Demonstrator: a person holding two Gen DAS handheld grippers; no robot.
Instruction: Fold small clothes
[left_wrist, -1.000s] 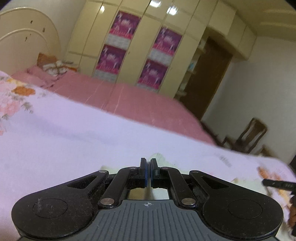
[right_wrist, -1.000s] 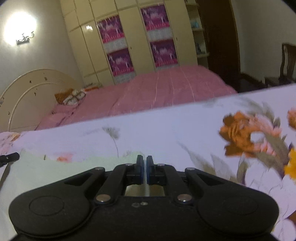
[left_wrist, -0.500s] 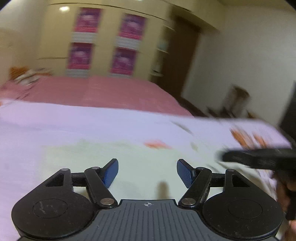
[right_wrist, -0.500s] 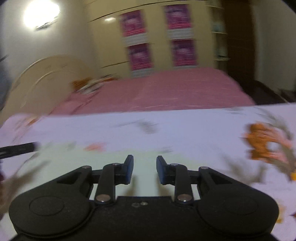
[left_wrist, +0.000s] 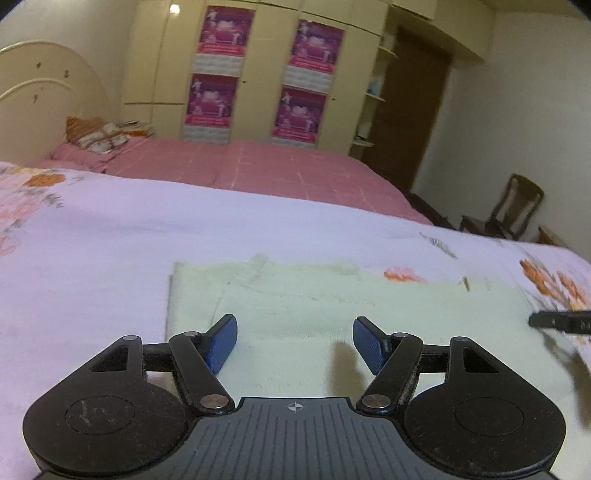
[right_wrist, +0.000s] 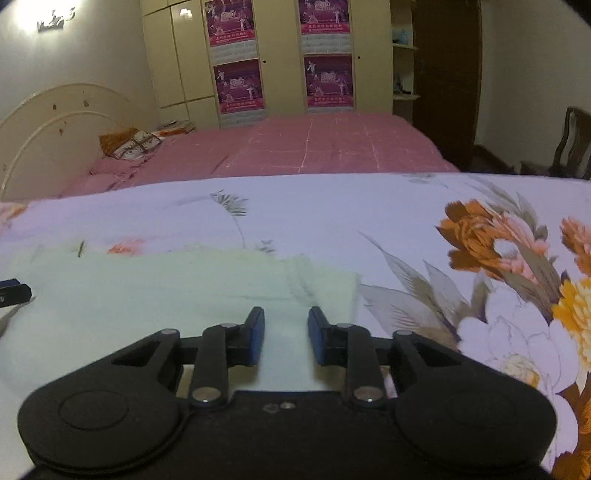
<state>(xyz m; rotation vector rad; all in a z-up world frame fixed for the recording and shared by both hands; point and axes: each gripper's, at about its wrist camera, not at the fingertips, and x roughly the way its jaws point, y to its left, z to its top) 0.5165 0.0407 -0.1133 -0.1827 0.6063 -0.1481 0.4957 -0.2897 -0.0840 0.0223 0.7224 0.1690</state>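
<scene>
Altogether, two beds are seen: a near one covered by a floral sheet (left_wrist: 110, 251) and a far one under a pink cover (left_wrist: 280, 173). One wardrobe (right_wrist: 280, 59) is set against the back wall, and four purple posters (right_wrist: 236, 85) are stuck to its doors. One chair (left_wrist: 517, 206) is placed by the right wall. One pale green garment (left_wrist: 332, 306) is laid flat on the floral sheet, folded over on itself, with its left edge just ahead of the left gripper (left_wrist: 294, 341).

The left gripper is held low over the garment, pointed toward the far bed; its jaws are spread wide and nothing is gripped. The right gripper (right_wrist: 285, 334) is held likewise over the garment's right part, its jaws parted more narrowly and likewise empty. One tip of each gripper is caught at the edge of the other's view.
</scene>
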